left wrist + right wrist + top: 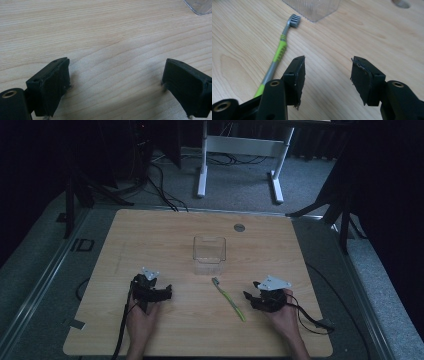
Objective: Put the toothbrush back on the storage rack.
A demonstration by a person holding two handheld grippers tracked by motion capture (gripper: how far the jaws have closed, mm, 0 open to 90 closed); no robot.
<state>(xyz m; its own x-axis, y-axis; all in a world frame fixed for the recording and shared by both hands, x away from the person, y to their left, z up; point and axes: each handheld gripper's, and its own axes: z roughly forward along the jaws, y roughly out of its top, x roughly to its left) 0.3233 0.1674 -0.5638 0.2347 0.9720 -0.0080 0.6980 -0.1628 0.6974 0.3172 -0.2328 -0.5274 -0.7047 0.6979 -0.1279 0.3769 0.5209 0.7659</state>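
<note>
On the table (150, 230), at ten o'clock of the empty, gaping right claw (327, 75), the thin toothbrush (279, 52) may roll away when pinched; the left claw (115, 82) gapes empty too

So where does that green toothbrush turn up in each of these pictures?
High view: the toothbrush lies on the table, lower middle, slanting from its bristle end near the clear plastic box down to the right.
Left gripper view: not in it.
Right gripper view: the toothbrush sits upper left, beside the left jaw, bristles toward the box.
Shared landmark: the clear plastic box, whose corner shows at the top of both gripper views.
</note>
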